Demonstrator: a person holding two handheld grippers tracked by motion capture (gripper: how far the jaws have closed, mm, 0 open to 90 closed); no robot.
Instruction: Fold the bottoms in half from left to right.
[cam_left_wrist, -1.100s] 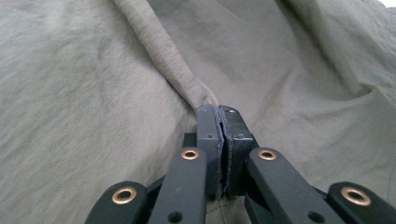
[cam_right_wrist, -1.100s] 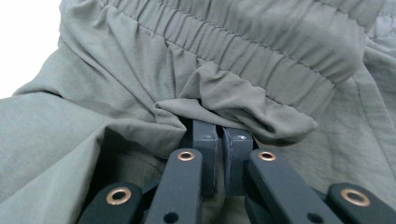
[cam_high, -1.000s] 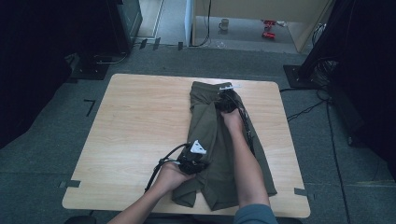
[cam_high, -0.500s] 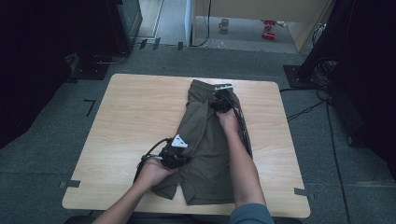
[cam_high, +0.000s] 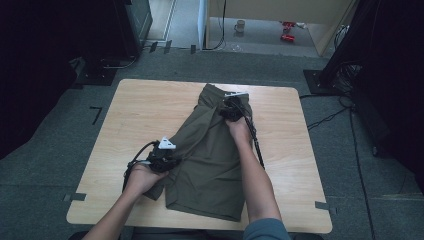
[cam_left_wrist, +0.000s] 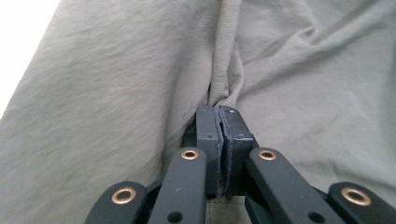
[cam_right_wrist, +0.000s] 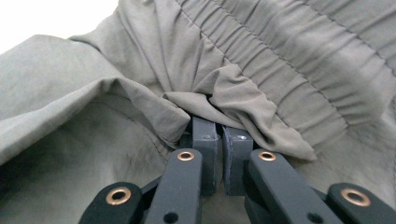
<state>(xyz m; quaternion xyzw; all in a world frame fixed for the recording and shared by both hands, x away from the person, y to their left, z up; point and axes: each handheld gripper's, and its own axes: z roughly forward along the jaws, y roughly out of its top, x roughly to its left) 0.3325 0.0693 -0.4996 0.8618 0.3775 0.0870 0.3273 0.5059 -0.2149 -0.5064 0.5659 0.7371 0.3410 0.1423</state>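
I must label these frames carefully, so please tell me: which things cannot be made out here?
- High view: the near right part of the shorts lies under the person's forearm.
- High view: both tools' jaws are too small to judge.
- Left tool view: the fabric caught between the jaws is hidden, and the frame cuts the shorts off.
- Right tool view: the waistband runs past the edge.
- High view: the mug on the floor is too small for details.

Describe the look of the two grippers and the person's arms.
Both grippers, left and right, are black, each topped by a pale three-cornered plate and trailing a black cable. Close up, the jaws are dark linkage arms with brass-ringed rivets and grey-blue block pads. Forearms bare; a blue-grey sleeve on the right.
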